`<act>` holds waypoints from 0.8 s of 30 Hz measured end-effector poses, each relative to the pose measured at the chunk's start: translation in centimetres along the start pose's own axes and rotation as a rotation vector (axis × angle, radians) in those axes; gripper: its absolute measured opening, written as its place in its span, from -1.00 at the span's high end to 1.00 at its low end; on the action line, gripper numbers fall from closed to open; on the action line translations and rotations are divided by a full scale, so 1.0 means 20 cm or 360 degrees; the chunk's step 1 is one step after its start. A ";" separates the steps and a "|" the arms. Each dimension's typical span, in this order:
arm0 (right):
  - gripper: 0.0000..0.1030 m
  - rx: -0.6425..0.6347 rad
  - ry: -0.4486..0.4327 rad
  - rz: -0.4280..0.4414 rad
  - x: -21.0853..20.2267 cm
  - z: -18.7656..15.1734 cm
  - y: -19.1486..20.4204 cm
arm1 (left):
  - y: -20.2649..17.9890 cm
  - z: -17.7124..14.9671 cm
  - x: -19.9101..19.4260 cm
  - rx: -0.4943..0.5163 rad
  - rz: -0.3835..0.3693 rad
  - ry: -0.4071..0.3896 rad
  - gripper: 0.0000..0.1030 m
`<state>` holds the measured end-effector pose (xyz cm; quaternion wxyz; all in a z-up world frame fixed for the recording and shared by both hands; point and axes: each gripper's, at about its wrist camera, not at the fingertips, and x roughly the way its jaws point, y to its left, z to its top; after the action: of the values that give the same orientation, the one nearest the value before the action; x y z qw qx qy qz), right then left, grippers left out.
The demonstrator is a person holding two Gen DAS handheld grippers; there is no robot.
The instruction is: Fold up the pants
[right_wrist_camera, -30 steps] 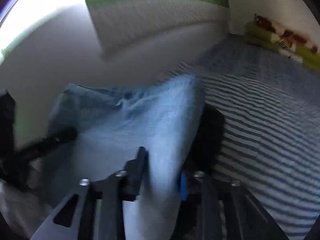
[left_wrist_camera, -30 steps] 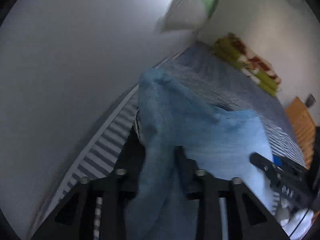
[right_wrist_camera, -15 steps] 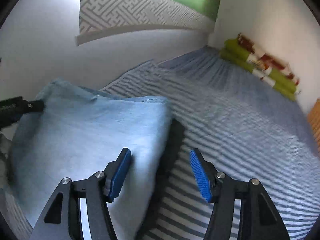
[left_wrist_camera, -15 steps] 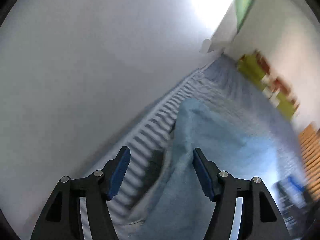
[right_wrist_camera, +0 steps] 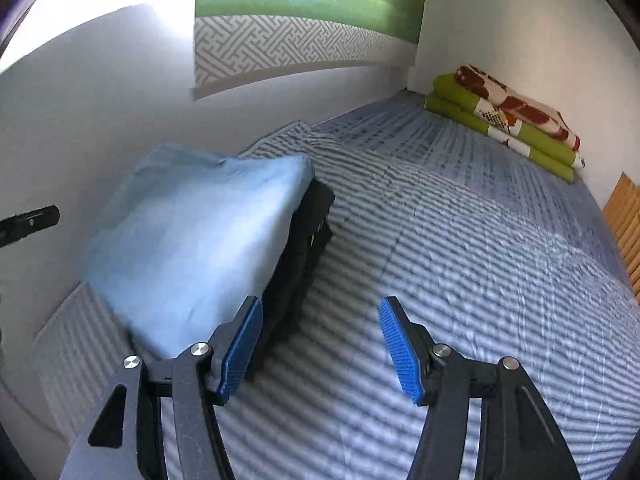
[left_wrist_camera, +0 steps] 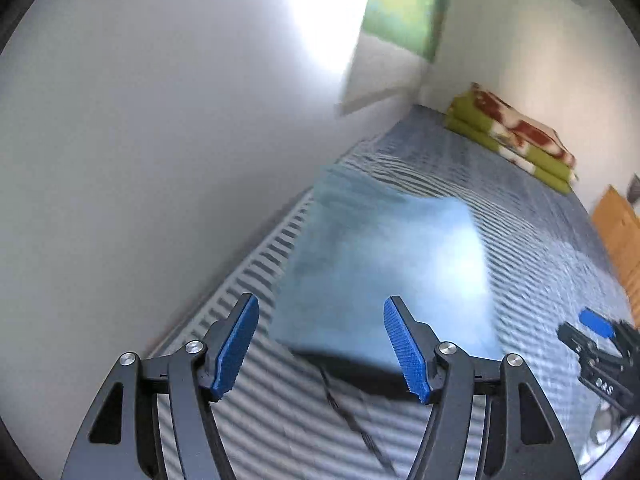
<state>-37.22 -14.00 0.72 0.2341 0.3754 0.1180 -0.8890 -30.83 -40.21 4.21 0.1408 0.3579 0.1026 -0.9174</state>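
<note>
Folded pants (right_wrist_camera: 192,236) resting on striped bed (right_wrist_camera: 460,260) beside wall, atop dark garment (right_wrist_camera: 308,240); left hand-held gripper (left_wrist_camera: 320,344) and right hand-held gripper (right_wrist_camera: 320,352) both released, empty; possible slumping of loose top layer, unfolding stack.

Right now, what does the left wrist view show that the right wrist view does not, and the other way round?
Only the left wrist view shows the right claw at its right edge and a thin dark cord on the sheet. Only the right wrist view shows the patterned wall hanging sharply. Both show the folded blue pants on a dark item, the striped bed, the green blanket, and open claws holding nothing.
</note>
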 end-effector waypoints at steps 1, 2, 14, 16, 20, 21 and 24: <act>-0.09 0.0005 -0.0007 0.0020 -0.07 -0.05 -0.01 | -0.08 -0.04 -0.08 0.0023 -0.0024 -0.0018 -0.34; -0.09 0.0009 -0.0009 0.0036 -0.12 -0.08 -0.02 | -0.14 -0.08 -0.15 0.0035 -0.0035 -0.0030 -0.34; -0.13 0.0080 -0.0146 0.0219 -0.95 -0.56 -0.24 | -0.41 -0.62 -1.25 0.0102 -0.0123 -0.0192 -0.45; -0.13 0.0065 -0.0178 0.0233 -1.07 -0.63 -0.27 | -0.41 -0.72 -1.39 0.0120 -0.0150 -0.0198 -0.48; -0.13 -0.0003 -0.0250 0.0189 -1.29 -0.76 -0.30 | -0.46 -0.91 -1.64 0.0163 -0.0159 -0.0252 -0.55; -0.13 -0.0008 -0.0266 0.0182 -1.34 -0.79 -0.31 | -0.46 -0.95 -1.69 0.0157 -0.0157 -0.0266 -0.58; -0.14 0.0014 -0.0282 0.0199 -1.44 -0.89 -0.32 | -0.46 -1.05 -1.80 0.0136 -0.0175 -0.0291 -0.62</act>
<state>-11.99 7.81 9.42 0.2971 0.3030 0.0692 -0.9028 4.73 -18.88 14.49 0.0837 0.2722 0.0695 -0.9561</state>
